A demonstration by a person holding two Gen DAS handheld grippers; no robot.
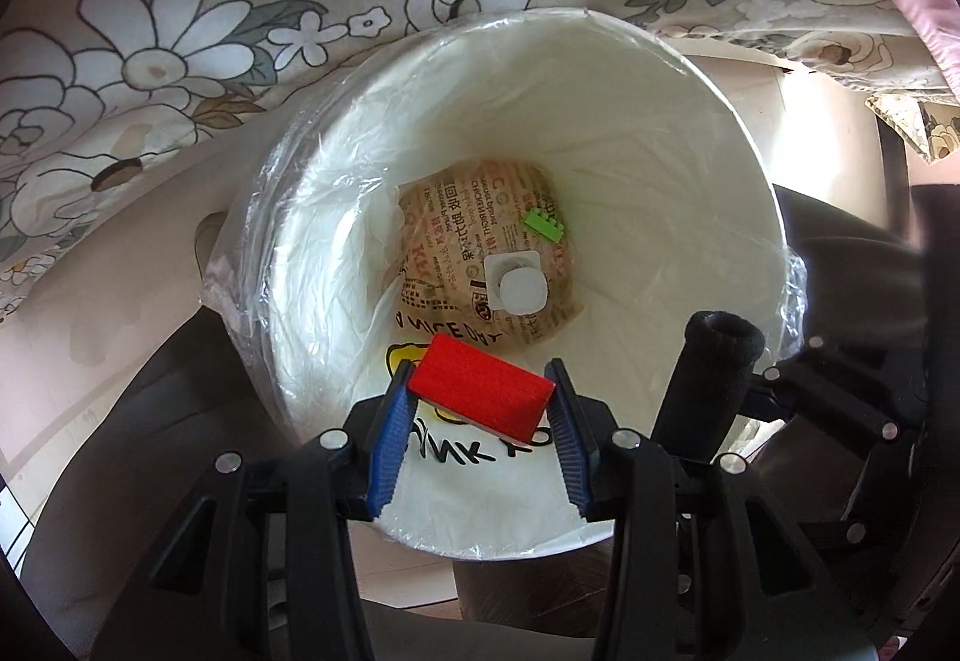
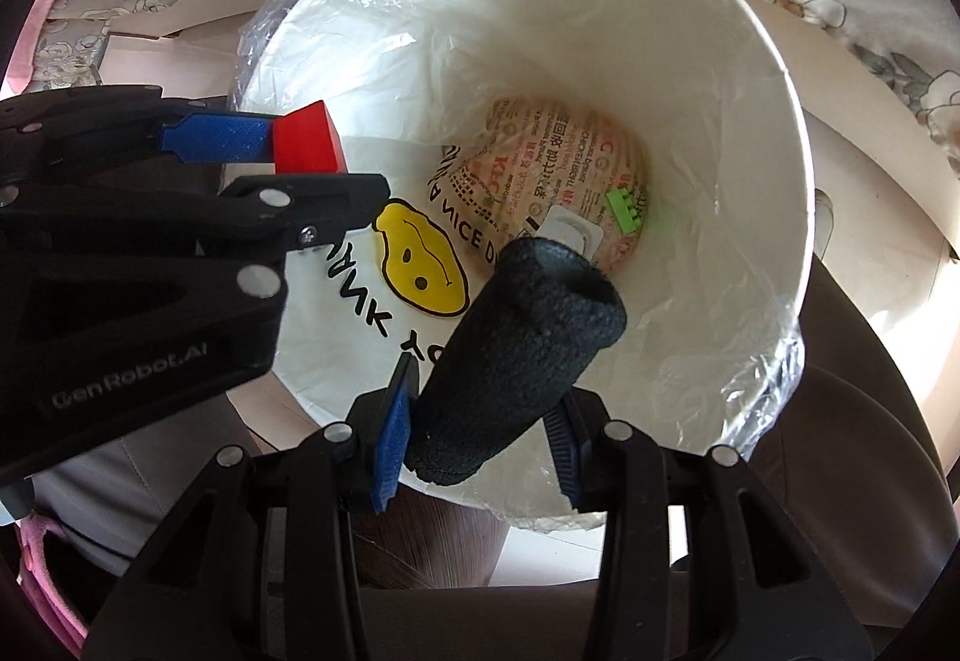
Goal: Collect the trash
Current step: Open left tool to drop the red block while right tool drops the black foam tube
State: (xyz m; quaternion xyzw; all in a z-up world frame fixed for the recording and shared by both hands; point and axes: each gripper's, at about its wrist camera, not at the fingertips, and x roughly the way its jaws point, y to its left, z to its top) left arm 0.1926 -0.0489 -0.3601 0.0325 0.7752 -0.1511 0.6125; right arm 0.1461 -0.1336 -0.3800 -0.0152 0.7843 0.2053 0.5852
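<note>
Red on top with a pale underside, a block [image 1: 480,392] sits clamped between the blue pads of the left gripper [image 1: 480,409], whose jaws are closed to the block's width and press both of its ends; it hangs over the 6 o'clock part of the white bin [image 1: 690,79], inside the rim. The right gripper [image 2: 480,421] has its jaws drawn in against a black foam tube [image 2: 516,355], which slants up toward 1 o'clock from the pads, also above the bin's mouth; in the left wrist view that tube stands at about 4 o'clock. The bin is lined with a clear plastic bag [image 1: 252,265] folded over the rim, and a white bag with a yellow smiley face [image 2: 420,265] lies against the near wall. Down at the bottom rest a printed brown paper bag [image 1: 468,241], a small green toy brick [image 1: 545,227] on it toward 1 o'clock, and a white lidded cup [image 1: 517,284] beside it. The step in hand looks like the drop: both pieces of trash are carried and poised over the opening. The next move likely calls for opening each pair of jaws wide enough for the piece to fall free, keeping both inside the rim so nothing glances off the edge
</note>
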